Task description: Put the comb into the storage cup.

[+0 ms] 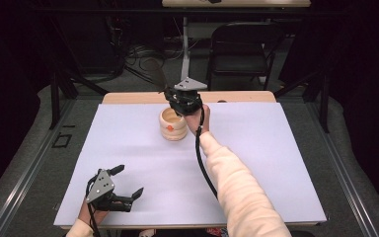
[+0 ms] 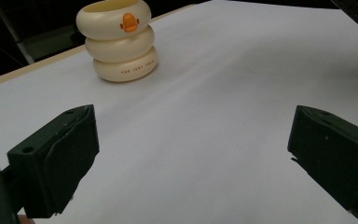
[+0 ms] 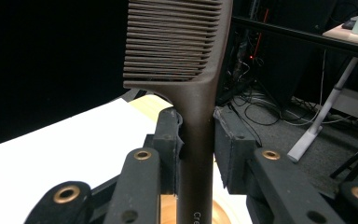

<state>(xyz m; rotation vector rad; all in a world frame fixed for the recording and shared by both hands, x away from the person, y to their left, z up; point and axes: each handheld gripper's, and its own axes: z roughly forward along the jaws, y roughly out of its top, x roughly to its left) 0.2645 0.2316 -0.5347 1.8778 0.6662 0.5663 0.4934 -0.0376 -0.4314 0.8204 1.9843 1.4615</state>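
High view: your right claw (image 1: pixel 180 101) pinches a brown comb (image 1: pixel 159 78) by its handle, teeth end up, directly above the cream cup (image 1: pixel 173 124) at the table's (image 1: pixel 276 148) far middle. Your left claw (image 1: pixel 127 182) sits near the front left corner, jaws spread, holding nothing.

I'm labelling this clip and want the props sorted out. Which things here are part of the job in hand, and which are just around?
In the job:
- brown comb, clamped in the right gripper
- cream duck holder, under the comb's handle

Just around:
- left gripper, open and idle over the white table
- folding chair
- floor cables
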